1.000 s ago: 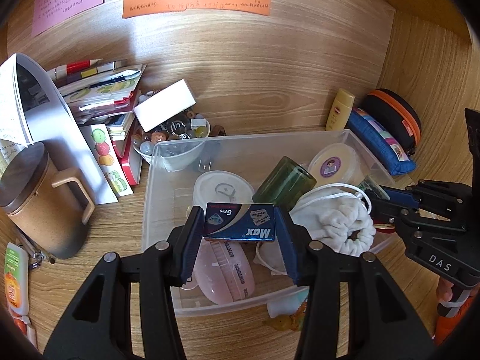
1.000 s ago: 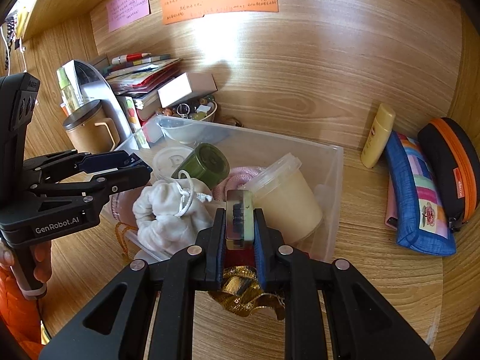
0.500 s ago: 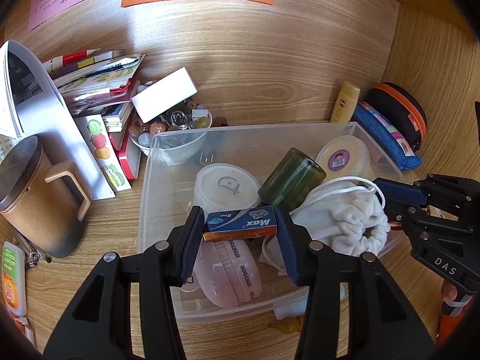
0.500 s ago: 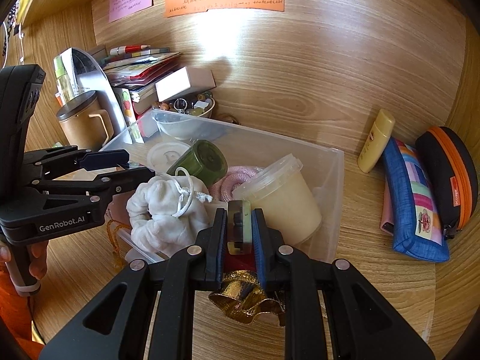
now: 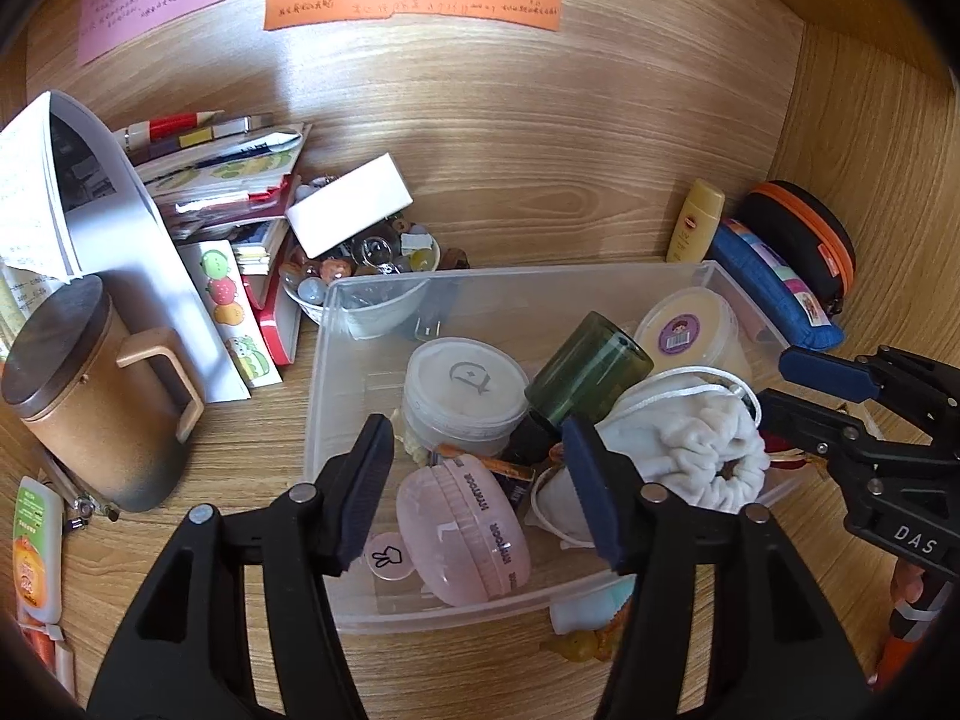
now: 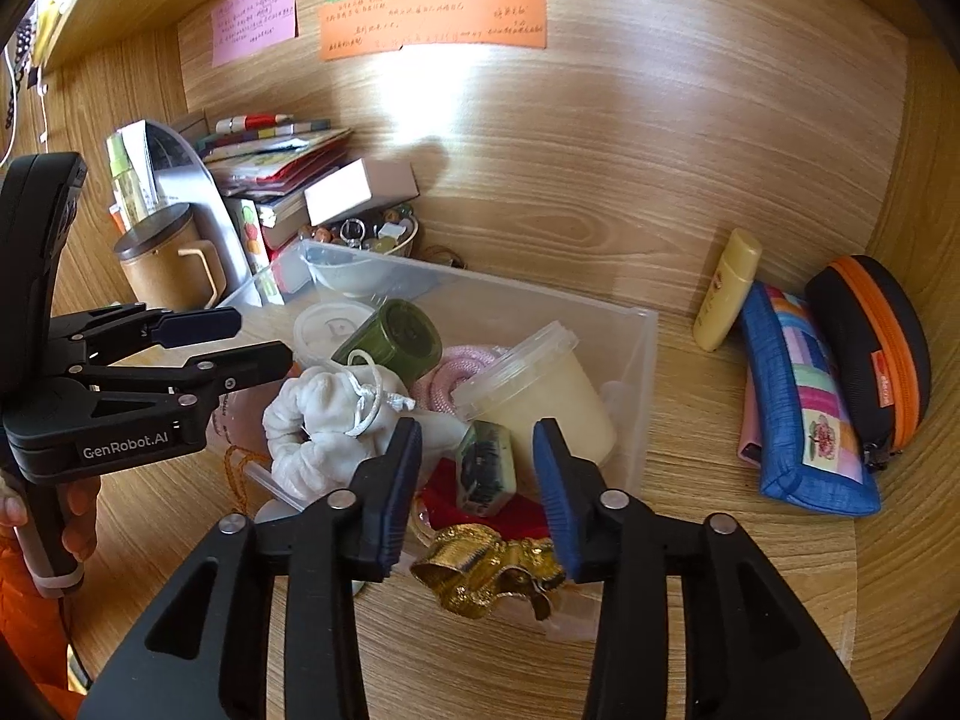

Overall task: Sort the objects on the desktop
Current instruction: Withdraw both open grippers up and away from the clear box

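A clear plastic bin on the wooden desk holds a white lidded tub, a green jar, a cream tub, a white drawstring pouch and a pink case. My left gripper is open and empty above the bin; the small blue blade box lies below it beside the pink case. My right gripper is open at the bin's near corner; the small green block lies between its fingers in the bin, above a gold and red ornament.
A brown lidded mug stands left of the bin, with a stack of books, a white box and a bowl of beads behind. A yellow bottle, blue pouch and black-orange case lie at the right.
Both grippers have opened. The left let go of the blue blade box, which dropped into the bin. The right let go of the green block, which now rests in the bin.
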